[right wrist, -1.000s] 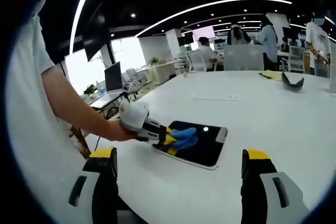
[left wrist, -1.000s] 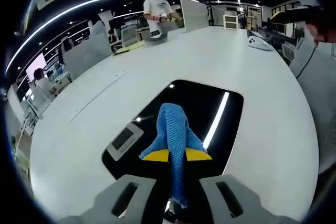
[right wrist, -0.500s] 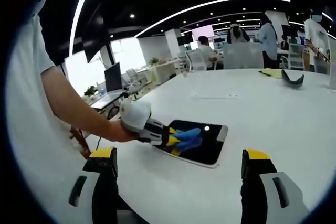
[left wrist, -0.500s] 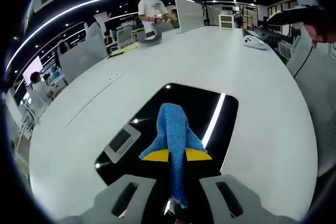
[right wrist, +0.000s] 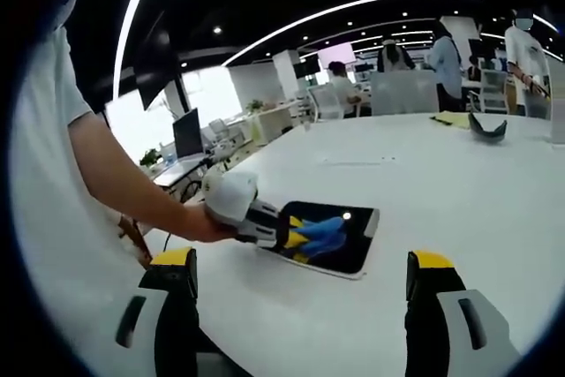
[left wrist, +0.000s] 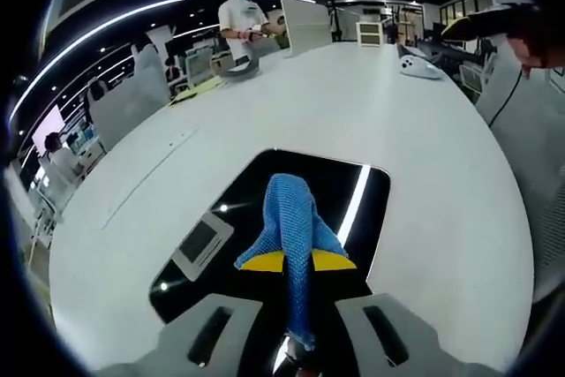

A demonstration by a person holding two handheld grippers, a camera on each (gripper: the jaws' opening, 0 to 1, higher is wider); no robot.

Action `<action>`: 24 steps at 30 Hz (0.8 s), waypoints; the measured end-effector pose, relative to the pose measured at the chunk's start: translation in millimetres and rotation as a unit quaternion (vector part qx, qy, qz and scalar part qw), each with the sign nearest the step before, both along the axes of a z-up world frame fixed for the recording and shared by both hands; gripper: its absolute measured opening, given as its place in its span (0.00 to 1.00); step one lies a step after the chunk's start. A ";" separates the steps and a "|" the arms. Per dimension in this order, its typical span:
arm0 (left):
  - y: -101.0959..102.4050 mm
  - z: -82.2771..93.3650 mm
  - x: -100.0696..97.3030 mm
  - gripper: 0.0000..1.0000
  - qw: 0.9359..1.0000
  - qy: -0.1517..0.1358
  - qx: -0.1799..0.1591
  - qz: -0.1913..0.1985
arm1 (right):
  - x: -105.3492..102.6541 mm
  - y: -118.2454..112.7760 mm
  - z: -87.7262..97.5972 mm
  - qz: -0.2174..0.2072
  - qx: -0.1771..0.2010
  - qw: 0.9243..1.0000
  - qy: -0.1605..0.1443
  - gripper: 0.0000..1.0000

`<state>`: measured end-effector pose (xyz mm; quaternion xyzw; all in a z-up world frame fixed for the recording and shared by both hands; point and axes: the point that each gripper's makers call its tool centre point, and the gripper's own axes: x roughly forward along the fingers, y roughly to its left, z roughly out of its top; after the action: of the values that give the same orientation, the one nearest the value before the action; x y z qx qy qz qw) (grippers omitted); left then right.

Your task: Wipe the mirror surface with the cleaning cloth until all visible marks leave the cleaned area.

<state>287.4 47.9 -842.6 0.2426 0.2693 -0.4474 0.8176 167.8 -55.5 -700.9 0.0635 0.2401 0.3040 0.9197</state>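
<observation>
Wiping with the left gripper [left wrist: 297, 260], jaws clamped on the blue cleaning cloth [left wrist: 291, 222], we press flat across the mirror [left wrist: 353, 184] on the white table [left wrist: 353, 94], sweeping toward 12 o'clock. Right gripper [right wrist: 300, 273] hangs clear, jaws apart.

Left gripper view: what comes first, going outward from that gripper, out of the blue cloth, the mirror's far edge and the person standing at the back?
1. Blue cloth, clamped in the left gripper.
2. Mirror's far edge, mid-table.
3. Standing person, beyond the table's far end, upper left.
</observation>
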 end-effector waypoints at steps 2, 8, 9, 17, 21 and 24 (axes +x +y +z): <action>-3.3 0.3 -0.8 0.06 1.000 0.001 0.000 -0.004 | -0.3 -0.7 0.4 -0.001 0.001 1.000 0.000 0.98; -16.9 0.6 -3.6 0.06 1.000 0.002 -0.004 -0.017 | -2.4 -6.9 0.4 -0.009 0.001 1.000 0.000 0.98; -18.5 0.5 -3.9 0.06 1.000 0.002 -0.004 -0.018 | -2.9 -7.6 0.2 -0.010 0.001 1.000 0.001 0.98; -32.3 0.3 -6.8 0.06 0.999 -0.002 -0.001 -0.038 | -4.3 -12.2 -1.8 -0.016 -0.001 1.000 0.004 0.98; -40.3 -0.1 -8.9 0.06 0.999 0.000 -0.003 -0.045 | -3.7 -12.7 -1.0 -0.017 -0.001 1.000 0.003 0.98; -48.3 -0.4 -11.0 0.06 0.999 0.000 -0.005 -0.053 | -3.8 -13.9 -0.7 -0.018 -0.002 1.000 0.004 0.98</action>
<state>276.3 -0.4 -843.0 0.2521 0.2537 -0.4918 0.7939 164.0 -69.5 -701.6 0.0673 0.2433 0.2867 0.9242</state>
